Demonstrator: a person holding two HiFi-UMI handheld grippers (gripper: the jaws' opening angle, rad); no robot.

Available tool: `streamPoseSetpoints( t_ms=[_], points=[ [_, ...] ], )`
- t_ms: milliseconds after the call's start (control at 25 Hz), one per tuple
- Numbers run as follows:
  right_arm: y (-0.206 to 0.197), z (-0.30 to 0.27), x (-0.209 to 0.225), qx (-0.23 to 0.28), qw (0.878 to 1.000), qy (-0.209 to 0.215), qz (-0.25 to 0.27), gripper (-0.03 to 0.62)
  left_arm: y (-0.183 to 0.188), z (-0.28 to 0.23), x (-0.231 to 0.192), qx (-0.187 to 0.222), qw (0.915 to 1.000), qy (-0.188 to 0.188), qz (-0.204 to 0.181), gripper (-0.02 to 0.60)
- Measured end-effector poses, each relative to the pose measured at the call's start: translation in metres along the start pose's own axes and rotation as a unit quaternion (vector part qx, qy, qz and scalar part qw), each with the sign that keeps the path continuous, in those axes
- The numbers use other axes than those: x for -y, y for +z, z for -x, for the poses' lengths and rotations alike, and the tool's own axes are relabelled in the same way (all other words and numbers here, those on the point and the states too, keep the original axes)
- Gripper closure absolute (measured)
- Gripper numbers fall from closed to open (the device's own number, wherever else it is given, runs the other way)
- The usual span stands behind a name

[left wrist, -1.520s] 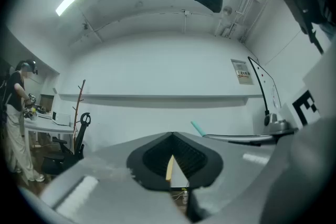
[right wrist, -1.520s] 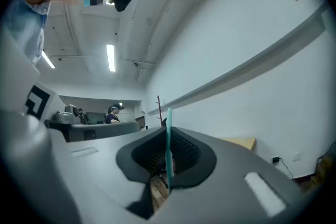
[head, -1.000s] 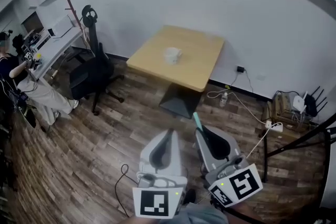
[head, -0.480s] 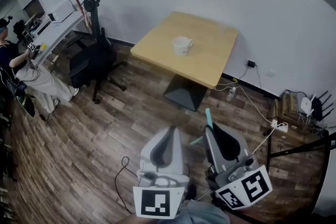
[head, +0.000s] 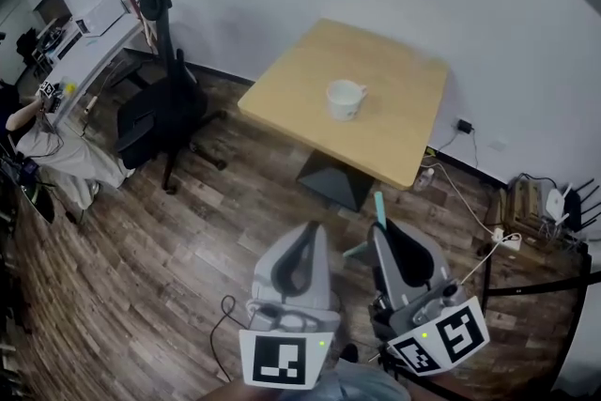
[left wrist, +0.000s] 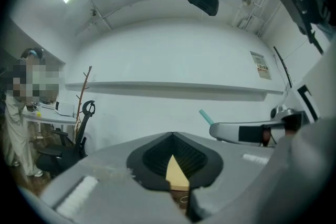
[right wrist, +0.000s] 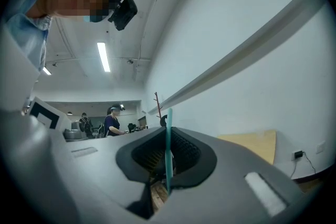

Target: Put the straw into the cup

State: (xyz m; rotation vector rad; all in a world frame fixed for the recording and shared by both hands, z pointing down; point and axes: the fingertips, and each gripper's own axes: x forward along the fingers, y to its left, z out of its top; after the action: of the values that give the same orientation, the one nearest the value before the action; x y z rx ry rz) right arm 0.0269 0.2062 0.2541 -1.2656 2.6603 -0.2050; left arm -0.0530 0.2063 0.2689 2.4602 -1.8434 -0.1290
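The right gripper [head: 388, 236] pinches the straw [head: 379, 208]. The left gripper [head: 307, 236] is pressed together with nothing in it. The cup [head: 345, 99] sits far off, away from the table's [head: 282, 94] edges, with no straw inside.

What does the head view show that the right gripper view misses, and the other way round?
Only the head view: the white cup and the table's black base. Only the right gripper view: a ceiling light and the camera on the person's head. Both: the teal straw clamped in the right tool, and the wooden table.
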Motion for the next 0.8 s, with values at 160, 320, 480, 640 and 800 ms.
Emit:
streamPoseSetpoints(
  t_ms=[160, 320, 480, 640, 800],
  points=[
    [0.011, -0.034, 0.006, 0.011, 1.0, -0.001, 0.011, 0.559, 0.014, -0.027, -0.02, 0.013, 0.9999, -0.009, -0.001, 0.565],
    [0.024, -0.063, 0.008, 0.025, 0.999, 0.004, 0.025, 0.559, 0.033, -0.049, -0.036, 0.035, 0.9992, -0.018, -0.005, 0.563],
    [0.038, -0.083, 0.008, 0.039, 0.998, 0.006, 0.039, 0.559, 0.046, -0.066, -0.045, 0.049, 0.9983, -0.028, -0.012, 0.565],
    [0.042, -0.09, 0.014, 0.042, 0.998, 0.0, 0.045, 0.559, 0.043, -0.078, -0.044, 0.046, 0.9982, -0.038, -0.011, 0.565],
    [0.036, -0.09, 0.032, 0.034, 0.999, -0.016, 0.038, 0.559, 0.025, -0.094, -0.039, 0.021, 0.9987, -0.046, -0.005, 0.565]
  ],
)
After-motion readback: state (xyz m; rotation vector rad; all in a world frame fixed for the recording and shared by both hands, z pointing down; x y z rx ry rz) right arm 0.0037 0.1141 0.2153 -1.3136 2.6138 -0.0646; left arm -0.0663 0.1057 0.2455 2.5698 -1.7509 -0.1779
